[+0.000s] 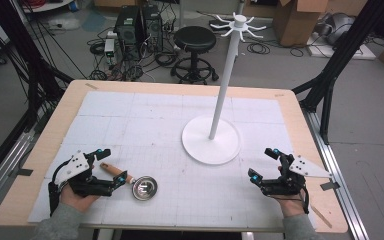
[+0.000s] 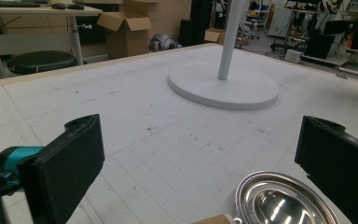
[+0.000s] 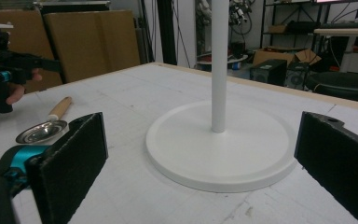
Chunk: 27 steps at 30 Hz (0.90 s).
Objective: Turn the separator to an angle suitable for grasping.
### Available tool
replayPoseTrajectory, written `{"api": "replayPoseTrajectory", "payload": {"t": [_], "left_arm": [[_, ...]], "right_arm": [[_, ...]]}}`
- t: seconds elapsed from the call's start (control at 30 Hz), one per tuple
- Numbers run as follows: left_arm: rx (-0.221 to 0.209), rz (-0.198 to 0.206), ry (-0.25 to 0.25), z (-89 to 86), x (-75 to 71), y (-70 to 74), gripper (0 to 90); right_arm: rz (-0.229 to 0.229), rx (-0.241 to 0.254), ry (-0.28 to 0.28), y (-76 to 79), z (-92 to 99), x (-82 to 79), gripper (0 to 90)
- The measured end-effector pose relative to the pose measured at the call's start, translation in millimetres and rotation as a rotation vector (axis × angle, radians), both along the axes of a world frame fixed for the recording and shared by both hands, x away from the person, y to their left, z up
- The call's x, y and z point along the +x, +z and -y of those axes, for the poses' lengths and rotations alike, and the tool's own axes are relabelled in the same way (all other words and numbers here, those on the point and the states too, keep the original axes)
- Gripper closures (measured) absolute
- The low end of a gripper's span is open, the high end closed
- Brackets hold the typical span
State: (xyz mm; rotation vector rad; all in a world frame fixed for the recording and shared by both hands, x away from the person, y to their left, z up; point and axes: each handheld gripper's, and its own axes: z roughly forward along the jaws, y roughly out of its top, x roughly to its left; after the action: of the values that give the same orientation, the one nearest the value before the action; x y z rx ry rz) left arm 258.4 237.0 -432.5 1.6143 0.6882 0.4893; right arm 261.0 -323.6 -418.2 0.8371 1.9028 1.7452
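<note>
A small metal ladle lies near the table's front left, its bowl (image 1: 144,187) to the right and its wooden handle (image 1: 112,170) pointing left. My left gripper (image 1: 112,166) is open, and the handle lies between its jaws without being clamped. In the left gripper view the shiny bowl (image 2: 279,203) sits low between the wide jaws of the gripper (image 2: 200,140). My right gripper (image 1: 261,163) is open at the front right with nothing between its jaws. Its own view (image 3: 200,140) faces the white stand's base (image 3: 221,144) and shows the ladle (image 3: 41,131) farther left.
A tall white stand rises from a round base (image 1: 211,139) at mid-table, with hooks at its top (image 1: 238,22). The table carries a white gridded mat (image 1: 145,120). A stool (image 1: 195,40), computer boxes and cables stand on the floor beyond the far edge.
</note>
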Motion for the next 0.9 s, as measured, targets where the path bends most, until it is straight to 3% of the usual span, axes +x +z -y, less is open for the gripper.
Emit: {"api": "replayPoseTrajectory", "payload": {"t": [0.33, 0.53, 0.77, 0.9], "left_arm": [[0.015, -0.019, -0.005, 1.4, 0.3, -0.9, 1.7], [0.059, -0.037, -0.017, 3.0, 2.3, -2.1, 1.8], [0.062, -0.025, -0.019, -0.5, 0.9, 0.7, 31.3], [0.1, -0.035, -0.013, -1.2, 0.0, 1.5, 51.4]], "right_arm": [[-0.01, -0.011, -0.008, -1.5, 0.5, -0.1, 1.7], [-0.014, -0.016, -0.009, -2.5, 1.1, 0.9, 1.7], [-0.024, -0.019, -0.011, -3.4, 1.9, 0.1, 1.7], [-0.027, -0.02, -0.015, -3.8, 2.2, 0.0, 1.7]]}}
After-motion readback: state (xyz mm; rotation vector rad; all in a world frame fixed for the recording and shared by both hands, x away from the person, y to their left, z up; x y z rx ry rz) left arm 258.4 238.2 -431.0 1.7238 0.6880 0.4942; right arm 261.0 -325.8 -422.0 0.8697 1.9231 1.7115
